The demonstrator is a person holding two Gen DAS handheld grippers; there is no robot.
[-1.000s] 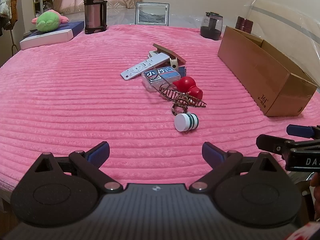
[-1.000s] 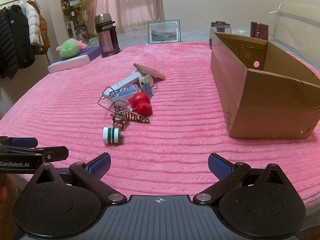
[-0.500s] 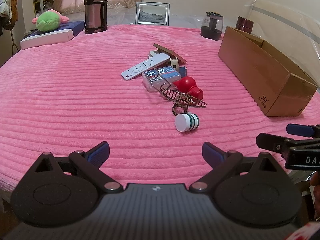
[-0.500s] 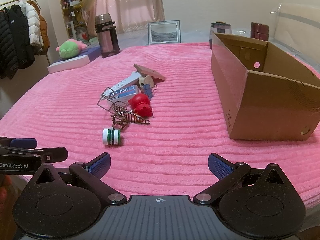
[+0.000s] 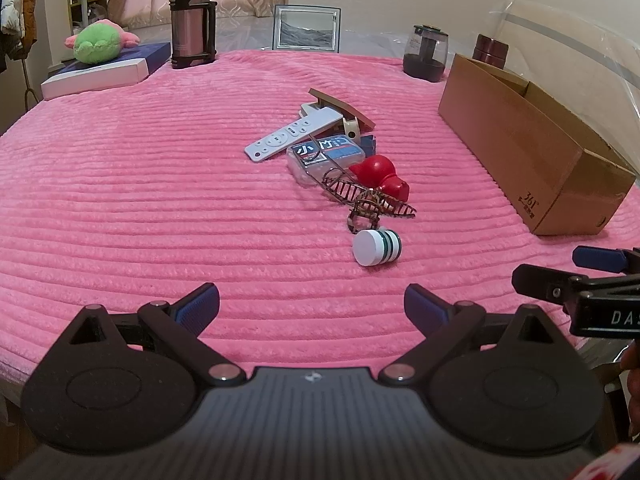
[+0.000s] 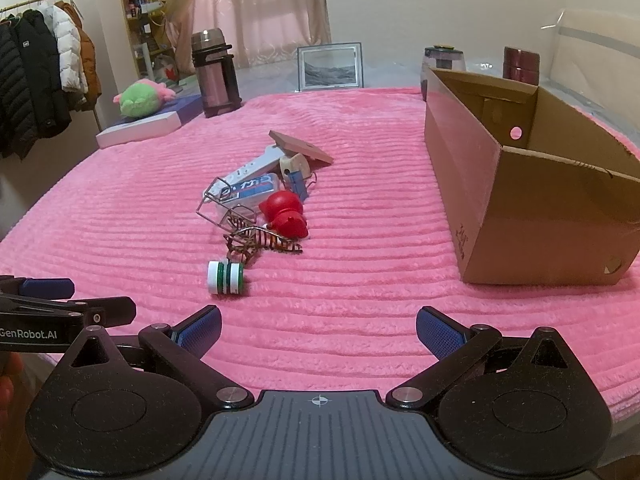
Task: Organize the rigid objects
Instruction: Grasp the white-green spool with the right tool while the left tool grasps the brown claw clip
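— Hovering over the near edge of the pink blanket (image 5: 160, 208), are both grippers empty?

— Yes. The left gripper (image 5: 312, 306) and right gripper (image 6: 319, 326) are spread wide, grasping nothing.

— And the objects?

— The white-and-green spool (image 6: 225, 277) lies ahead of the right gripper, slightly left, near the hair claw (image 6: 260, 240) and red toy (image 6: 284, 212). The cardboard box (image 6: 532, 208) stands ahead to its right.

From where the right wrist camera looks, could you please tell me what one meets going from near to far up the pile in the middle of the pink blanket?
White and green spool → brown wire clip → red toy → blue-labelled clear case → brown wooden board.
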